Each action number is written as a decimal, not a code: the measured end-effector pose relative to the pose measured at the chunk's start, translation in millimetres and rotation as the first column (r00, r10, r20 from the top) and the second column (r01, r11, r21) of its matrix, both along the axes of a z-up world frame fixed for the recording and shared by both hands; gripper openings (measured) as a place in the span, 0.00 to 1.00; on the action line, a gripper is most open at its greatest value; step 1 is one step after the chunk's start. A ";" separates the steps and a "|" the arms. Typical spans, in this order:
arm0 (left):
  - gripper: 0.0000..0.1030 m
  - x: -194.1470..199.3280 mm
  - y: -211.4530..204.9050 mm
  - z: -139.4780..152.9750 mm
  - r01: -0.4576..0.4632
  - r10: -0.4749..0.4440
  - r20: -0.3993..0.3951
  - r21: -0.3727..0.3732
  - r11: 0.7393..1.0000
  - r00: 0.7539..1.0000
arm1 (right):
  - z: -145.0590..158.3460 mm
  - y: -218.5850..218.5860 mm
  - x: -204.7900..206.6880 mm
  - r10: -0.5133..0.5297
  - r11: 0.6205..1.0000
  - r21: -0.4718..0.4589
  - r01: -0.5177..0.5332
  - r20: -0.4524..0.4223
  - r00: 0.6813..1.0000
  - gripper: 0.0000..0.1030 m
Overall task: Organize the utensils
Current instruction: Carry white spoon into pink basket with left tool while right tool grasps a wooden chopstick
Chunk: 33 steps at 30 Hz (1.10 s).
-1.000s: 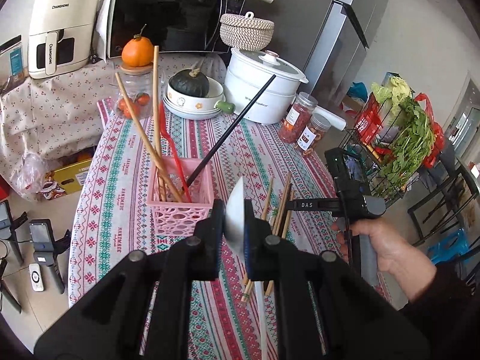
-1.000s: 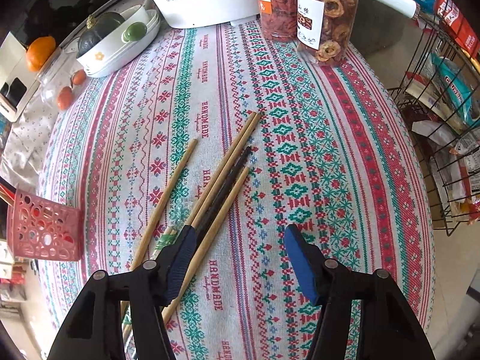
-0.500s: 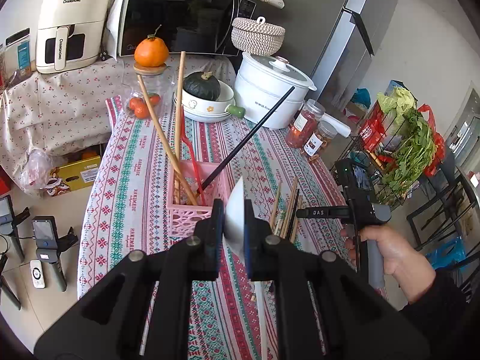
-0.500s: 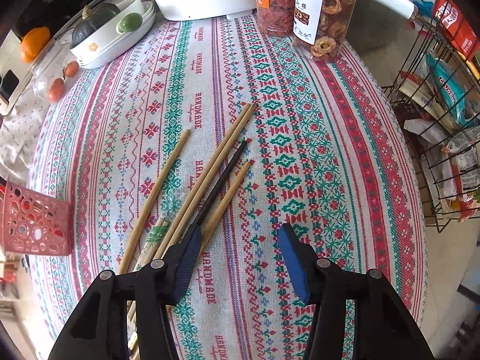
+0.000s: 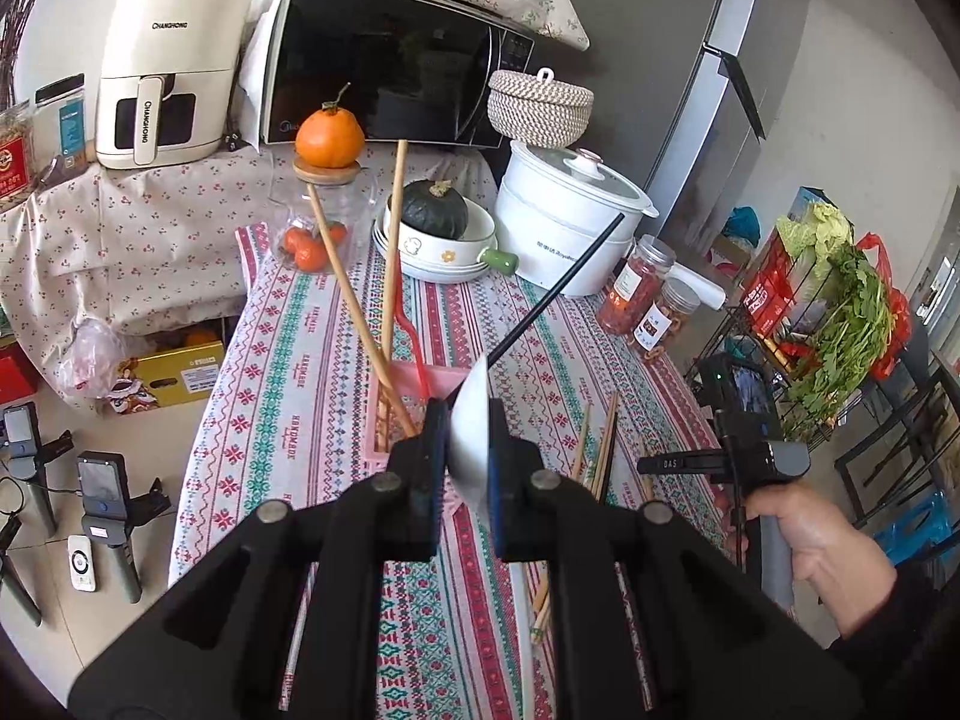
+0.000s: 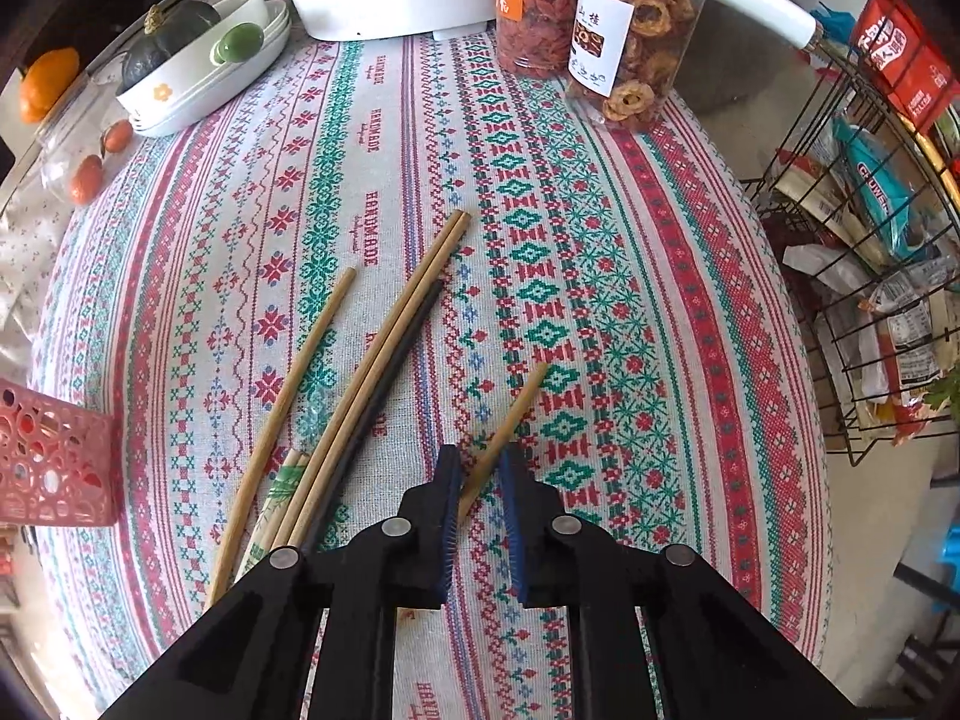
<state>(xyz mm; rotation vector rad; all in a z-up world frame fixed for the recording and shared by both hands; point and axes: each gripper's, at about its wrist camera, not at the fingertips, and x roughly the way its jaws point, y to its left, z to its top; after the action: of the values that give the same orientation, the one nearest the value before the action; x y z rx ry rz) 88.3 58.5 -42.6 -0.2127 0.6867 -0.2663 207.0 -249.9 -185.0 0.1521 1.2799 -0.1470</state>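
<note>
Wooden chopstick (image 6: 507,429) pinched between right gripper (image 6: 480,468) pads, tip above patterned tablecloth (image 6: 600,300). Left gripper (image 5: 467,444) clamps white spoon (image 5: 471,420) near pink perforated plastic basket (image 5: 408,378). Other chopsticks (image 6: 372,360) loose on cloth.

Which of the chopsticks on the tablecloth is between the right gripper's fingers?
The single wooden chopstick lying apart to the right. The right gripper is closed around it; the other wooden ones and the black chopstick lie bundled further left.
</note>
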 end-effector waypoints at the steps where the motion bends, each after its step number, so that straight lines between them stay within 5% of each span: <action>1: 0.12 1.3 2.8 1.5 -0.015 0.015 0.014 -0.013 1.000 1.000 | -0.7 -4.3 -2.1 -0.004 1.000 0.020 0.004 0.005 1.000 0.05; 6: 0.12 3.1 11.4 16.2 -0.087 0.097 0.167 -0.064 0.994 0.981 | 13.6 -16.5 -12.7 -0.017 0.993 0.115 0.008 0.079 0.997 0.05; 15: 0.12 9.4 -12.8 38.7 -0.163 0.142 0.452 0.007 0.987 0.881 | 87.5 -1.8 -51.2 0.042 0.986 0.139 -0.088 0.300 0.953 0.05; 24: 0.12 24.6 -26.3 22.0 -0.229 0.146 0.518 0.100 0.968 0.843 | 147.2 11.9 -94.9 0.081 0.978 0.129 -0.165 0.492 0.867 0.05; 33: 0.12 38.7 -31.8 9.2 -0.256 0.129 0.556 0.157 0.954 0.821 | 165.2 37.7 -106.7 0.142 0.969 0.091 -0.230 0.557 0.819 0.05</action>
<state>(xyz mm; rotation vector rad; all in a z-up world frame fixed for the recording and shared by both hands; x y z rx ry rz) 127.0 26.7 -33.4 0.0178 0.1210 -0.0408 100.4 -212.2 -19.8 0.1842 0.7206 0.1616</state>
